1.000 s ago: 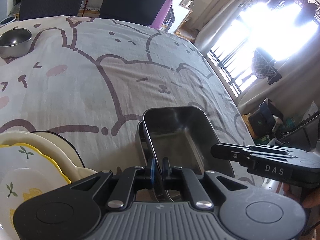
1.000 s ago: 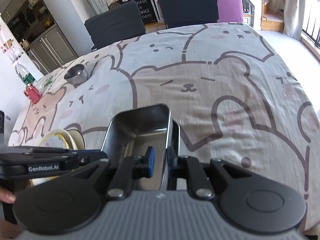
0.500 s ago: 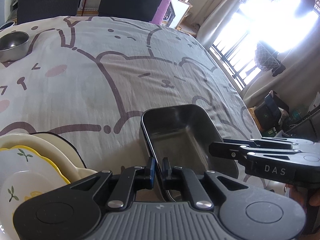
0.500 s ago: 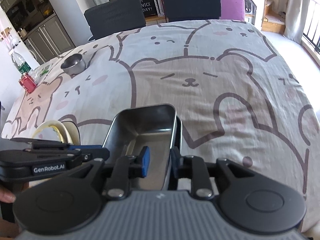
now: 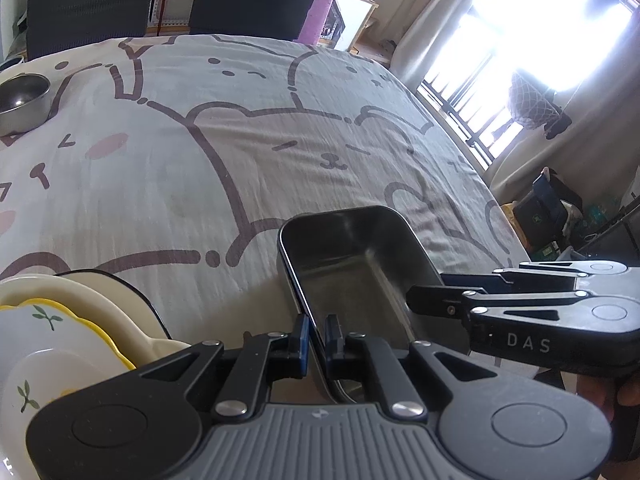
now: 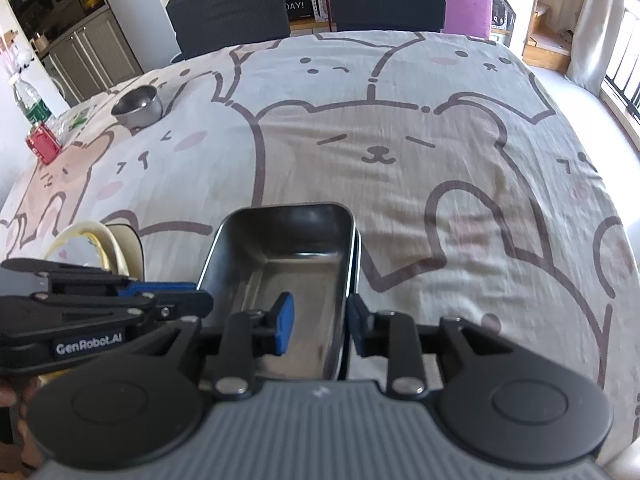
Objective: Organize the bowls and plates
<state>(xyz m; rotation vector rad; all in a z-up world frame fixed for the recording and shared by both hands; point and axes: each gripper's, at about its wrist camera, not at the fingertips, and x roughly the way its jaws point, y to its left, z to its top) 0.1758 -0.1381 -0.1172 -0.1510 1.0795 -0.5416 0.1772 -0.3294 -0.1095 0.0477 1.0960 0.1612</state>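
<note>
Two rectangular stainless-steel trays (image 6: 280,272) sat nested at 6 o'clock on the bear-print tabletop (image 6: 400,120). Left gripper (image 5: 317,336) fingers clenched on the top tray's left rim. Right gripper (image 6: 320,320) fingers were opening, straddling the right rim without pressing. Risk: one-sided hold could tip or skew the tray against the cream plate stack (image 5: 72,320) at 8 o'clock.

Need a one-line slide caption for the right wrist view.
Right gripper opening astride steel tray wall; left gripper grips opposite rim.
</note>
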